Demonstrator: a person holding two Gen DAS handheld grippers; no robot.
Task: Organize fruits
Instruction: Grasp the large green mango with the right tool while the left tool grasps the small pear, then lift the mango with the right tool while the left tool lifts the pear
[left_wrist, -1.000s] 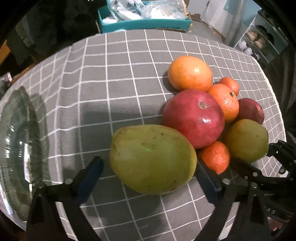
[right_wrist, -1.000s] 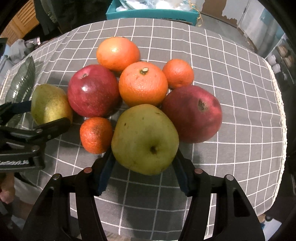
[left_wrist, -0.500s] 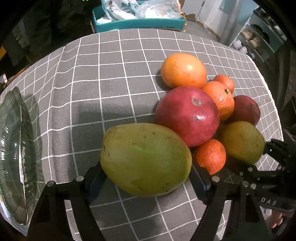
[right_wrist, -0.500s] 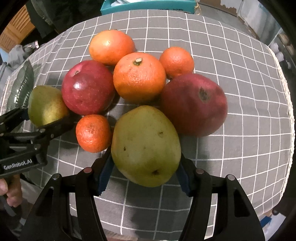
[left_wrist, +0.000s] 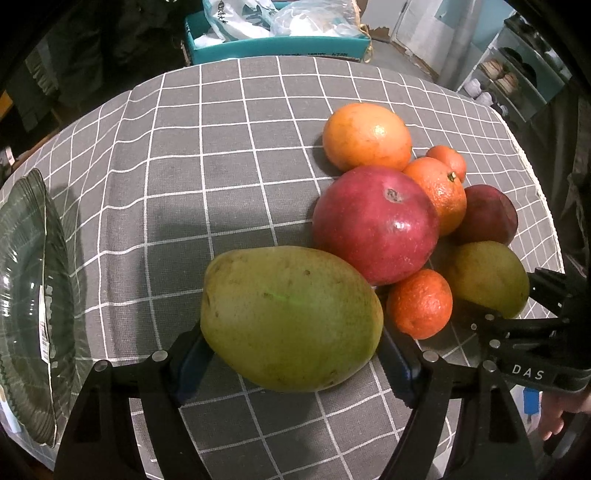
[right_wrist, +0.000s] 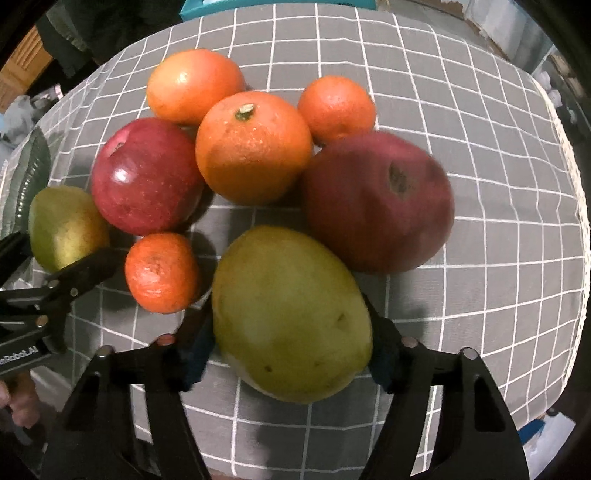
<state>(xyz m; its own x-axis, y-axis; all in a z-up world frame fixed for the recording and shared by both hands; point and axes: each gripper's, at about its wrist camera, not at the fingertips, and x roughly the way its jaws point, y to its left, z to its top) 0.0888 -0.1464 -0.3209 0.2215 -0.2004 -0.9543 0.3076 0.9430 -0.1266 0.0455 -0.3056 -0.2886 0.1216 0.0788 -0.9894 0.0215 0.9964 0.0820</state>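
A heap of fruit lies on the grey checked tablecloth (left_wrist: 229, 155). My left gripper (left_wrist: 293, 354) is shut on a large green mango (left_wrist: 291, 317), blue pads pressed against both ends; the right wrist view shows that mango (right_wrist: 62, 225) at far left. My right gripper (right_wrist: 290, 336) straddles a second green mango (right_wrist: 291, 314). Its jaws are opening, with the fruit between them and a thin dark gap at the left pad. Behind sit a shiny red apple (left_wrist: 376, 225), a darker red apple (right_wrist: 376, 203), two oranges (right_wrist: 255, 147) (right_wrist: 195, 85) and two tangerines (right_wrist: 162, 273) (right_wrist: 336, 107).
A ribbed dark glass plate (left_wrist: 26, 295) sits at the left table edge. A teal box (left_wrist: 277, 46) with plastic bags stands beyond the far edge. The cloth drops off at the right edge (right_wrist: 569, 184). A person's hand (left_wrist: 554, 417) grips the right tool.
The left jaws have closed onto the large green mango. The right gripper has sunk closer over the second mango and its jaws have widened.
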